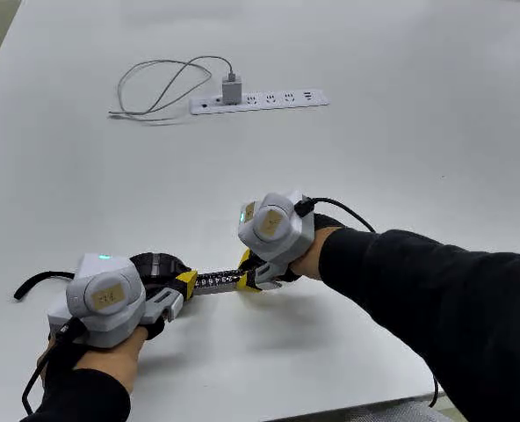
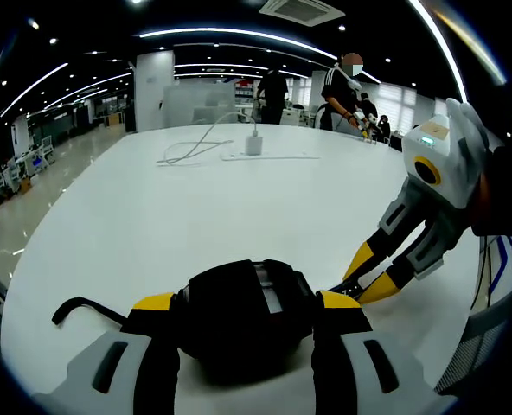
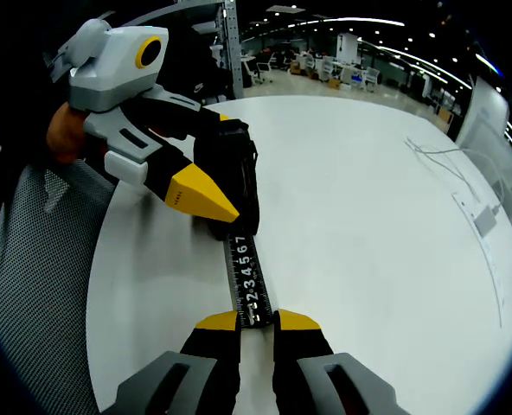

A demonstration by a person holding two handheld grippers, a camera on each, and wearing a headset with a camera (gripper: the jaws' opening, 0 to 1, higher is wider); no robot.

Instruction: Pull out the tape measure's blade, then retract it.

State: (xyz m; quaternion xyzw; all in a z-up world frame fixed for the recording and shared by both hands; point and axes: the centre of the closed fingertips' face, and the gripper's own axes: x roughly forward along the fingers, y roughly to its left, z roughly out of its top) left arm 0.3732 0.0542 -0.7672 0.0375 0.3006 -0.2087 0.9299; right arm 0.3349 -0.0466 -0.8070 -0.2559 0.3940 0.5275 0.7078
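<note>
The white worktop [image 1: 374,149] carries the work at its near edge.

Item 1, far left: a black strap [image 1: 36,281] lies flat on the worktop and runs from the left towards the tape measure.

Item 2: the left claw [image 1: 179,286] is clamped on the tape measure [image 1: 157,266]. In the left gripper view one yellow-tipped jaw presses on each side of the black body. The body rests on the worktop, near the front edge and left of centre.

Item 3: the blade [image 1: 216,280] is partly drawn out. It runs straight to the right from the body, low over the worktop. In the right gripper view the printed numbers 2 to 7 are legible along it.

Item 4: the right claw [image 1: 249,280] is closed on the free end of the blade, with the yellow jaw tips pinching it from both sides. The two claws are near each other, with the short exposed length of blade between them.

Item 5, far side of the worktop, well apart from the work: a loose grey cable [image 1: 155,83] loops on the left and leads to a white charger [image 1: 232,89]. The charger is plugged into the left end of a white power strip [image 1: 260,100], which lies flat.
</note>
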